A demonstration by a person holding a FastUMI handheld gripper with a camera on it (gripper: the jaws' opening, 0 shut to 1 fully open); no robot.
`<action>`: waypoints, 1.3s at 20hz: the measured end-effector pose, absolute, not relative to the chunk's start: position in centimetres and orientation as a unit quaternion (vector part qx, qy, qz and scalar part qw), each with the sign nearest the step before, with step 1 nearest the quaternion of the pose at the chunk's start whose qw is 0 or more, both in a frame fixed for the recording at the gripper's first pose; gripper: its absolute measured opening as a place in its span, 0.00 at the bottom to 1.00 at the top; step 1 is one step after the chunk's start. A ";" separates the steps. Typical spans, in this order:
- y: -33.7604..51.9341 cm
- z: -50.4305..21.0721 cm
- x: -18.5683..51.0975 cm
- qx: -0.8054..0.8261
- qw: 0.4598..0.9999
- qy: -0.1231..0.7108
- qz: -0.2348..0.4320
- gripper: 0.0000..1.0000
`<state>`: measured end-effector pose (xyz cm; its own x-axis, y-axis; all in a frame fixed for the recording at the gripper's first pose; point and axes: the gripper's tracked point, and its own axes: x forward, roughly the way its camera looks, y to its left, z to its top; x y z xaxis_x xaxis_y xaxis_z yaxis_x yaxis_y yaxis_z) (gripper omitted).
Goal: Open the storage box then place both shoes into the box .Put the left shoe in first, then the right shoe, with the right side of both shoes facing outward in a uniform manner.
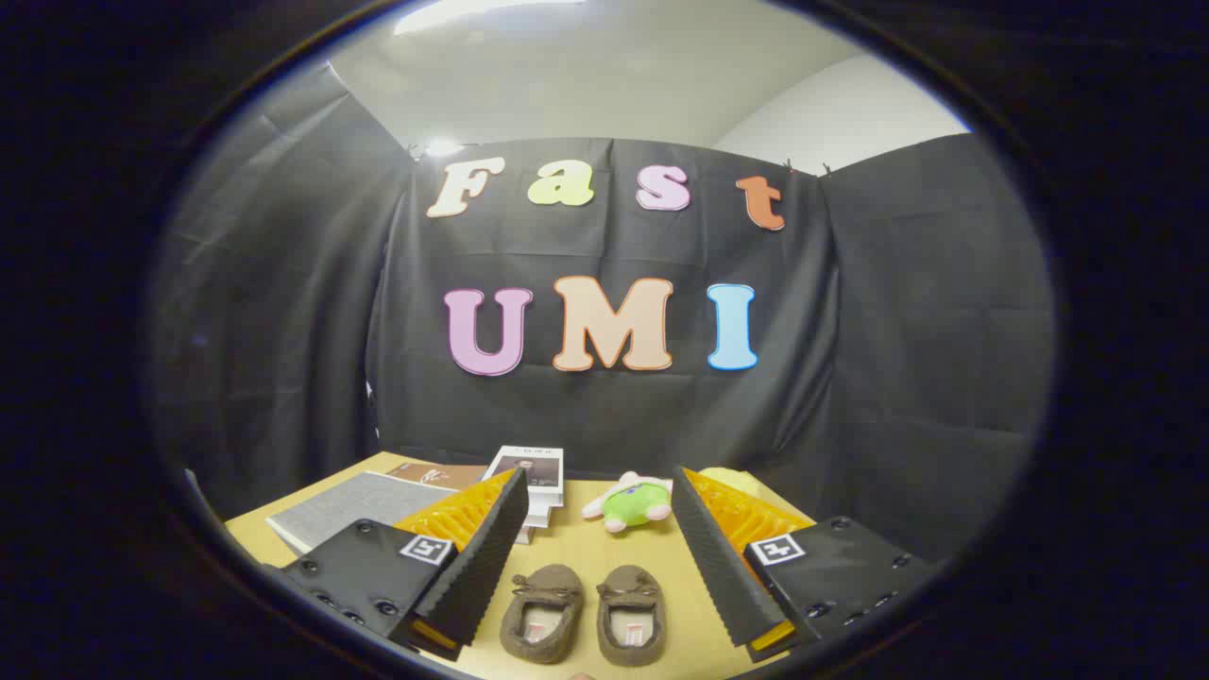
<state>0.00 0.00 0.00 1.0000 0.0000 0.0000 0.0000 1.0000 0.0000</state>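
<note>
Now, gripper view:
Claw state: gripper [593,557] spread wide, fingers [486,557] well apart, nothing held, no contact with anything.
Shoes, place: two shoes on the table [581,538], down in the gap between the fingers, nearer than the tips and low in the gap.
Left-hand shoe of the pair [542,612]: closer to the finger on that side, near it but apart from it.
Right-hand shoe of the pair [631,614]: closer to the other finger, also apart from it.
Pair relation: side by side, just beside each other, a thin strip of table between.
Long axis: both lie along the line of the fingers, openings toward the camera, toes pointing away toward the booth wall.
Which foot each belongs to: cannot tell from this angle.
Storage box: cannot pick one out with certainty among the things here.
Likely step: start of the task, box not yet opened, shoes not yet lifted.
Beyond the fingers: plush toy [633,502] just ahead of the tips; stack of booklets [531,477] near it; grey book [354,508] and brown booklet [436,472] behind the one finger; yellow object [732,480] behind the other.
Counts: shoes two; plush toys one; grey books one; grippers one.
</note>
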 end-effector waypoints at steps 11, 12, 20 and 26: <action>0.8 -1.6 -0.6 0.014 1.000 0.012 -0.001 0.98; 0.9 -1.7 -0.7 0.012 1.000 0.013 0.001 0.98; 1.8 -2.3 -1.1 0.054 0.998 0.020 0.026 0.98; 1.9 -2.5 -1.5 0.094 0.995 0.021 0.028 0.98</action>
